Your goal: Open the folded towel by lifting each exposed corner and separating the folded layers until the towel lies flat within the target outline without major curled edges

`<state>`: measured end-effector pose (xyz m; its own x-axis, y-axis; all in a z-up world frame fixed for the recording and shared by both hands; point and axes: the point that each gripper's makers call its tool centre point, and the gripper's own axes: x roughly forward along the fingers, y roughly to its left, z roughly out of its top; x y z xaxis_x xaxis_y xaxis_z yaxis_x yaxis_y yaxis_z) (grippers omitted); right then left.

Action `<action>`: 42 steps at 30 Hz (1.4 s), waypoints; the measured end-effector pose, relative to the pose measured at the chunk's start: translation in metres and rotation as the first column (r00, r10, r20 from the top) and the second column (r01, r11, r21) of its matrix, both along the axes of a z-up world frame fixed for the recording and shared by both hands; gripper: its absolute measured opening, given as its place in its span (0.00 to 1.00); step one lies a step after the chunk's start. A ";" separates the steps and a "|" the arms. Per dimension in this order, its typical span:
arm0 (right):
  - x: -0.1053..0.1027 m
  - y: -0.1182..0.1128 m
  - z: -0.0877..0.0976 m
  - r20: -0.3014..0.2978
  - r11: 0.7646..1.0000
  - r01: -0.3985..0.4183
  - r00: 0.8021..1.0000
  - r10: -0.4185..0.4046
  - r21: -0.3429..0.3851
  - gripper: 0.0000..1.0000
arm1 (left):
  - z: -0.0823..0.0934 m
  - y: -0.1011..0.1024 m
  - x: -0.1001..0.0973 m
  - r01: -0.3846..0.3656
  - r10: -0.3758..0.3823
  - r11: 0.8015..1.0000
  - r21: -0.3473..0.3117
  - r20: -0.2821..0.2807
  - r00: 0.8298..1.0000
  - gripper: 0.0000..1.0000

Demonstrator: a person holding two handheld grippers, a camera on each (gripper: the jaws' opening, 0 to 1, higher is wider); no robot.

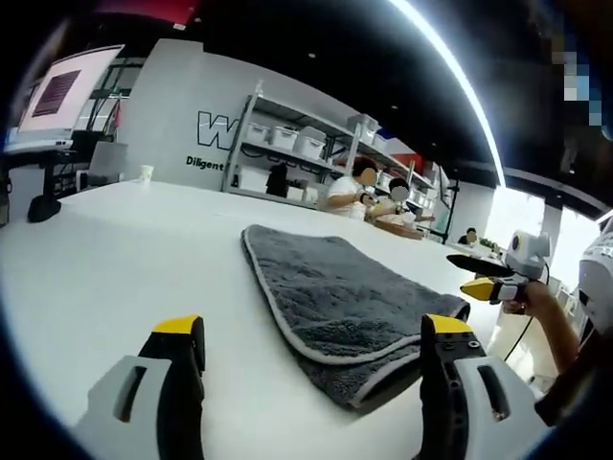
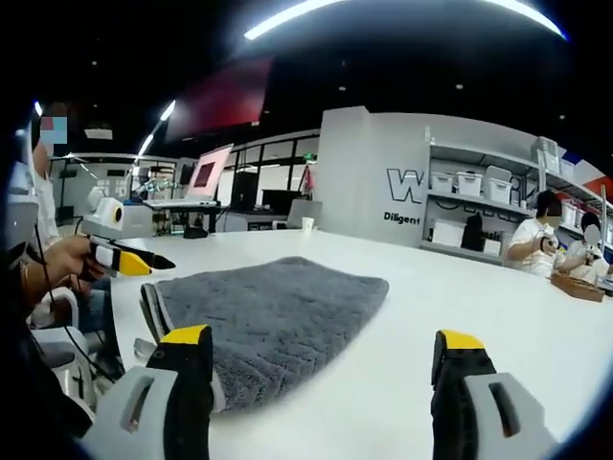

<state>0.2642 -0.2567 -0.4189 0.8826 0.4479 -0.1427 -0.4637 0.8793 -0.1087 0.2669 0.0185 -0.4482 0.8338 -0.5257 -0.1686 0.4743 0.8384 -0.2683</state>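
Towel (image 1: 330,307) still folded on white table (image 1: 124,259), just ahead of both grippers. Left gripper (image 1: 311,369) and right gripper (image 2: 321,379) both spread, holding nothing. Judgement: pinch only the top layer at the near corner, lift slowly.

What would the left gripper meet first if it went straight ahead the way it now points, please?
Probably the folded grey towel on the white table: it lies just ahead of the open left gripper, though depth is uncertain.

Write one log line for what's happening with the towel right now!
towel: folded, grey, on white table | left gripper: open, near towel corner | right gripper: open, at towel edge | contact: none yet
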 end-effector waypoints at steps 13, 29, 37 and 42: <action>0.002 -0.003 0.006 0.020 1.000 0.000 1.000 0.000 0.013 0.89 | -0.005 -0.006 0.000 0.008 -0.009 1.000 -0.025 -0.032 0.999 0.84; 0.016 0.010 0.012 0.024 0.998 -0.056 0.998 0.056 -0.001 0.85 | -0.012 -0.025 -0.006 0.055 -0.076 0.986 -0.156 -0.132 0.988 0.50; 0.029 0.019 0.017 0.029 0.996 -0.086 0.996 0.087 -0.019 0.83 | -0.010 -0.028 0.001 0.044 -0.063 0.985 -0.166 -0.114 0.991 0.38; 0.042 0.028 0.025 0.042 0.994 -0.108 0.993 0.109 -0.027 0.82 | 0.001 -0.032 0.007 0.035 -0.048 0.979 -0.203 -0.061 0.997 0.33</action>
<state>0.3062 -0.2290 -0.3937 0.8344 0.5384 -0.1177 -0.5509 0.8206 -0.1518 0.2736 -0.0132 -0.4472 0.8013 -0.5882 -0.1091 0.4832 0.7439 -0.4616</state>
